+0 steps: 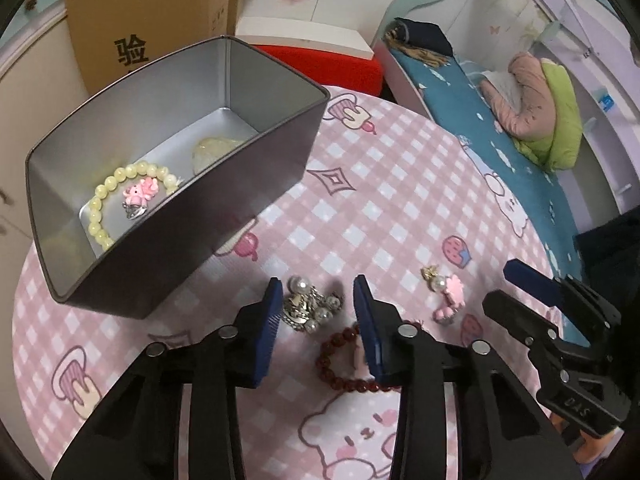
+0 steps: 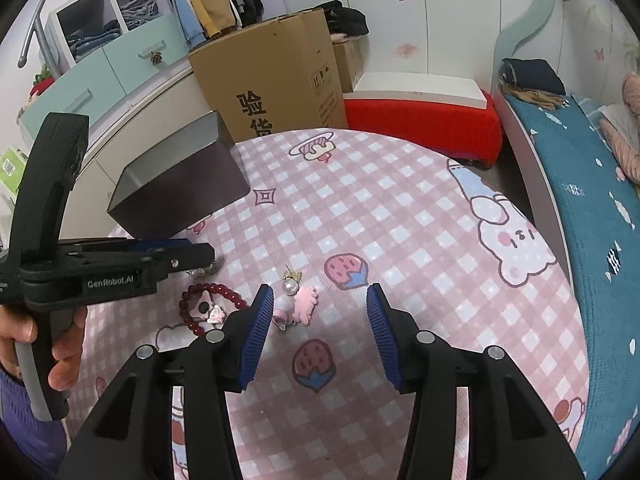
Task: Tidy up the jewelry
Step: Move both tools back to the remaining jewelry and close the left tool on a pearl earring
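My left gripper (image 1: 317, 300) points down at the pink checked table mat (image 1: 380, 208), open, with a silver-and-pearl piece (image 1: 310, 308) lying between its blue pads and small gaps on both sides. A dark red bead bracelet (image 1: 344, 360) lies just below it, partly under the right finger. My right gripper (image 2: 320, 296) is open above the mat; a pink-and-pearl earring (image 2: 300, 298) lies by its left finger. The grey tin box (image 1: 260, 184) at the left holds a yellow bead bracelet (image 1: 120, 184) and a pink charm (image 1: 140, 194).
A cardboard box (image 2: 280, 80) and a red stool (image 2: 420, 120) under a white board stand behind the table. A bed with a teal sheet (image 2: 580, 200) runs along the right. A hand (image 2: 60, 352) holds the left gripper's handle.
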The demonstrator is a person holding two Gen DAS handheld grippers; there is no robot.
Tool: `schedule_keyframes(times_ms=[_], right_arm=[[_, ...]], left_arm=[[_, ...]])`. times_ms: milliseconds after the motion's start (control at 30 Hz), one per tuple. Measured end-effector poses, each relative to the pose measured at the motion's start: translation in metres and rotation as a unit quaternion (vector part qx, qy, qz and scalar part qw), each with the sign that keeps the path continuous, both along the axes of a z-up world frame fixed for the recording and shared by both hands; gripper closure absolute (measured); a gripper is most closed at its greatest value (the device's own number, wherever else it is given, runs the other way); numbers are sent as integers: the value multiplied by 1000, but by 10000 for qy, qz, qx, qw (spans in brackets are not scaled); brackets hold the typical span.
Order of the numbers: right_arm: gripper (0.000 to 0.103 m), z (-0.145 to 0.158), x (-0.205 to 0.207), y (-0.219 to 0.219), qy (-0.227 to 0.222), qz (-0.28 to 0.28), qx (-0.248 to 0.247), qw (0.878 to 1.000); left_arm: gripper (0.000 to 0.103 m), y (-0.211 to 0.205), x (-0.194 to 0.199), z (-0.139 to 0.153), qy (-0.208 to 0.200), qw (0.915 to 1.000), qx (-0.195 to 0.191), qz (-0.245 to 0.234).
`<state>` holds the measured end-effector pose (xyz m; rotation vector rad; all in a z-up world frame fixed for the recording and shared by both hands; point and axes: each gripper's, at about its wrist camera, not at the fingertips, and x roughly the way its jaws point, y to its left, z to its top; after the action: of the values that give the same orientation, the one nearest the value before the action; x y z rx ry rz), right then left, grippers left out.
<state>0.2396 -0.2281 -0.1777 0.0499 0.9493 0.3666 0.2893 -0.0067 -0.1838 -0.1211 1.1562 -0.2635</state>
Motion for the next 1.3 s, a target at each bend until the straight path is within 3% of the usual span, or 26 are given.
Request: schedule_keyframes(times_ms=[200,433,467,667,767,967,1300], right_arm=[[55,-3,3,3,54,2,-3,10000],[56,-6,7,5,108,-46,-63,9999],[56,-5,8,5,108,-79,-72,9999],[56,3,10,0,68,-243,-13,9997],[56,4,13,4,134,-188,-3,9997],[56,0,12,12,214,-126,-38,9997],[56,-6,13,11,288,-96,-57,9995]], left_arm=[[92,-2,2,0,-59,9995,306,-15],[94,6,-3,6,-226,9997,103,-11],[102,7,-4,10,-262,9996,69,-40],[102,9,-16,49,-663,9976,-146,-153],[102,8,-16,56,-658,9976,-111,-210],[98,9,-5,30,-192,9997,-68,-161],[98,4,6,10,14,9999,61,-150]])
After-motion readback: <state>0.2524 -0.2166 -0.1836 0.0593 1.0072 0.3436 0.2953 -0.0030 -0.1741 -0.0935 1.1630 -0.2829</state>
